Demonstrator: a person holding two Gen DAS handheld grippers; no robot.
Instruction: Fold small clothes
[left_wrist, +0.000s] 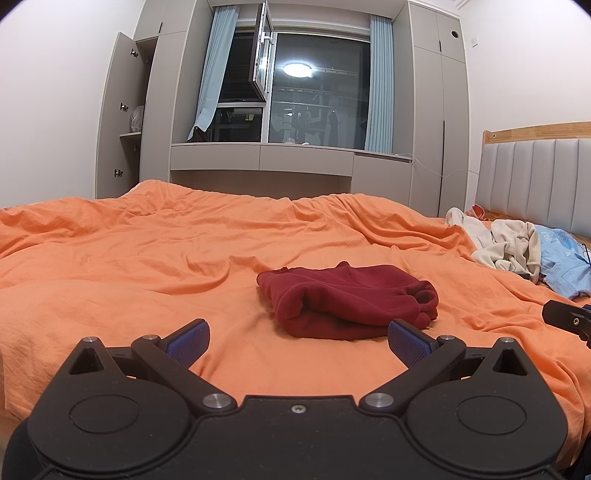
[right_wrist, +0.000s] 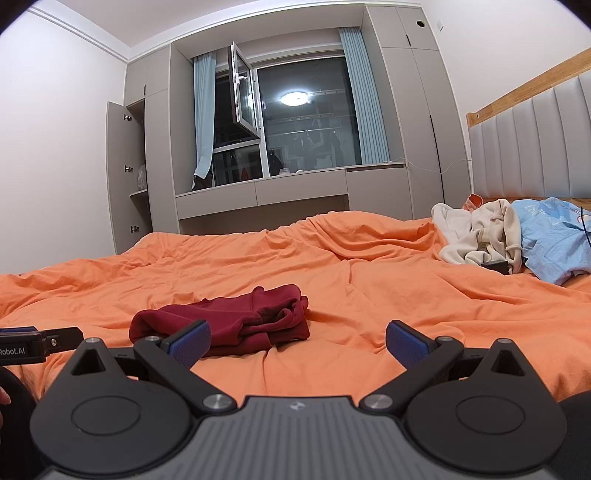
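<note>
Folded red garment (left_wrist: 347, 301) on orange sheet (left_wrist: 147, 258) — both grippers empty, fingers apart

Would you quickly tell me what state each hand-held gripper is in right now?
Left hand-held gripper: open, holding nothing.
Right hand-held gripper: open, holding nothing.

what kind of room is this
A bedroom, most likely: a bed under an orange cover, a padded headboard, and built-in wardrobes around the window. A folded dark red garment lies on it.

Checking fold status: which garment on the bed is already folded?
The dark red garment, a compact bundle nearest both open grippers. The cream garment and light blue garment lie crumpled by the headboard.
</note>
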